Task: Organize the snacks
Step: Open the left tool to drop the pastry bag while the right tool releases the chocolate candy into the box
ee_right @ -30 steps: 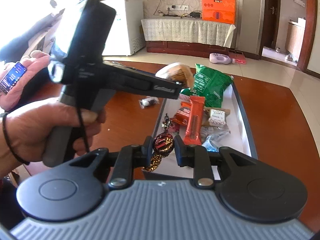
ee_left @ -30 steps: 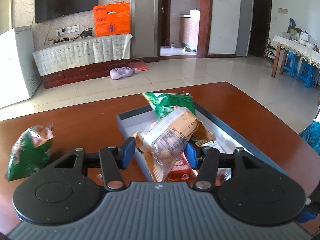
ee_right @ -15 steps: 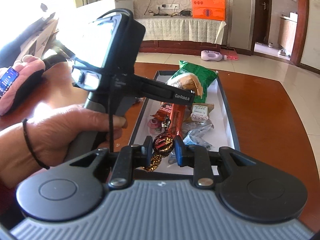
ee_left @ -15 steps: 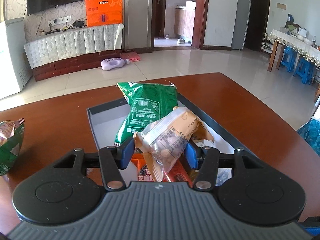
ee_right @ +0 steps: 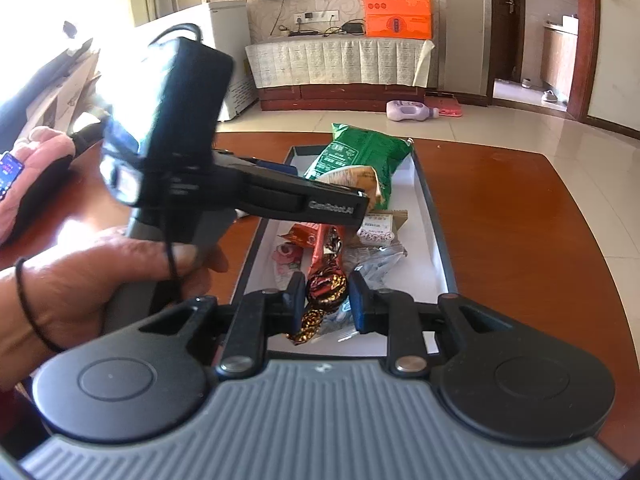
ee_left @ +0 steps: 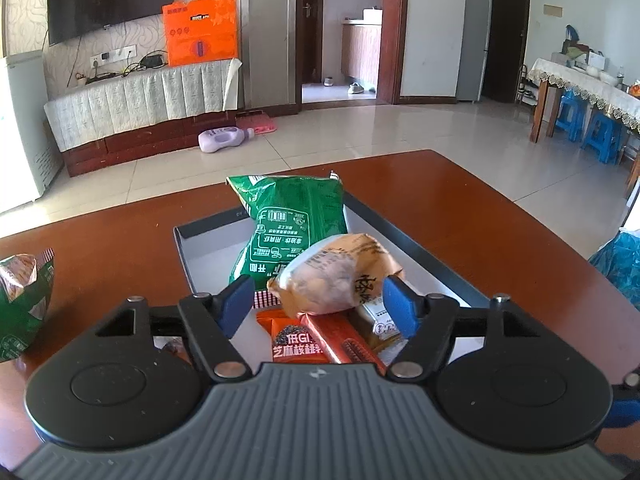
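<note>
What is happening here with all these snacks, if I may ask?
A person is sorting snacks into a tray on a wooden table. The left gripper has just opened its jaws, and the bread packet sits free between them on the pile. The right gripper is shut on a foil candy over the near end.

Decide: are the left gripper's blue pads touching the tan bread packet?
Apart. The left wrist view shows the left gripper just opened, pads clear of the bread packet.
</note>
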A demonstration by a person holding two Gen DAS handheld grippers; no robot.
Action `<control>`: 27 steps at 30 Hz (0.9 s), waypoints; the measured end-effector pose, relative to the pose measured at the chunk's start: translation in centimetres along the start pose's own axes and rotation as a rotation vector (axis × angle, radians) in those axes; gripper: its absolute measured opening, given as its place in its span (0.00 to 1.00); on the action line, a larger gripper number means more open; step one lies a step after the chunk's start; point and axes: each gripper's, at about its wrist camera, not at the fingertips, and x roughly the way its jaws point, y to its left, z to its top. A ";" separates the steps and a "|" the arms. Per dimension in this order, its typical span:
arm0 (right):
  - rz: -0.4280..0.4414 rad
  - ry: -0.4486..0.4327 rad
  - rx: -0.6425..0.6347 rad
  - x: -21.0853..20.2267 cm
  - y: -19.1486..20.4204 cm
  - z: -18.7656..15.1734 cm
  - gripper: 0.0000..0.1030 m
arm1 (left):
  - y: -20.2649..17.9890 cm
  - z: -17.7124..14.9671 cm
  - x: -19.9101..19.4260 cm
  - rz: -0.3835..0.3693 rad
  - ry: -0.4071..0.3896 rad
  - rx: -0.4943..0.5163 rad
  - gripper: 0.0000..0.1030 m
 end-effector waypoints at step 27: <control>-0.041 0.012 0.069 6.0 -0.6 1.0 0.25 | 4.8 -0.8 -6.6 0.049 -0.045 0.012 0.79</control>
